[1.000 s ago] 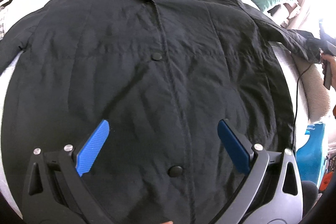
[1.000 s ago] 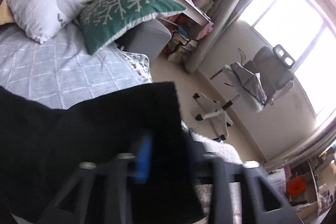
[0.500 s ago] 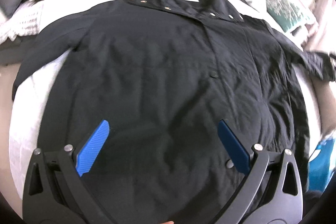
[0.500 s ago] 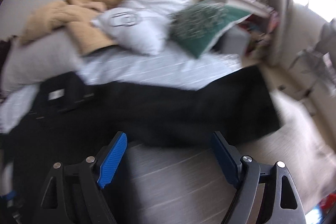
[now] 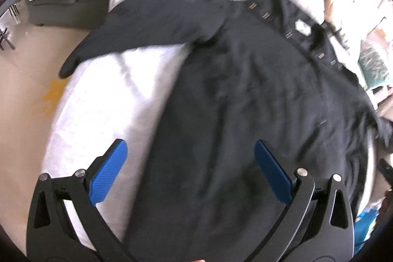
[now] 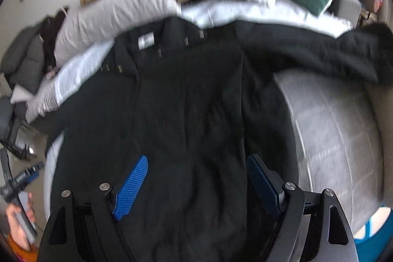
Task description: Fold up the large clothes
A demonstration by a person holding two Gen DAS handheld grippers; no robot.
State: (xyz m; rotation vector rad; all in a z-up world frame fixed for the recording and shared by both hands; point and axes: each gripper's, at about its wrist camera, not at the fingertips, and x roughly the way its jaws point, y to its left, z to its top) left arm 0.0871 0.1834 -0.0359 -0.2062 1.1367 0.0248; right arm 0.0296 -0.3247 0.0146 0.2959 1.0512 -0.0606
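— Where was the coat [image 5: 245,95]?
— Spread flat on the bed [image 5: 103,100], sleeves out.
— And the grippers?
— The left gripper [image 5: 194,168] and right gripper [image 6: 196,183] both gaped wide above it, holding nothing.

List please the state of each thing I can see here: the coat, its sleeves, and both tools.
Black coat: spread flat on the bed, front up, unfolded.
Left sleeve: stretched out, cuff over the bed edge.
Right sleeve: stretched out sideways.
Left tool: open, holding nothing.
Right tool: open, holding nothing.
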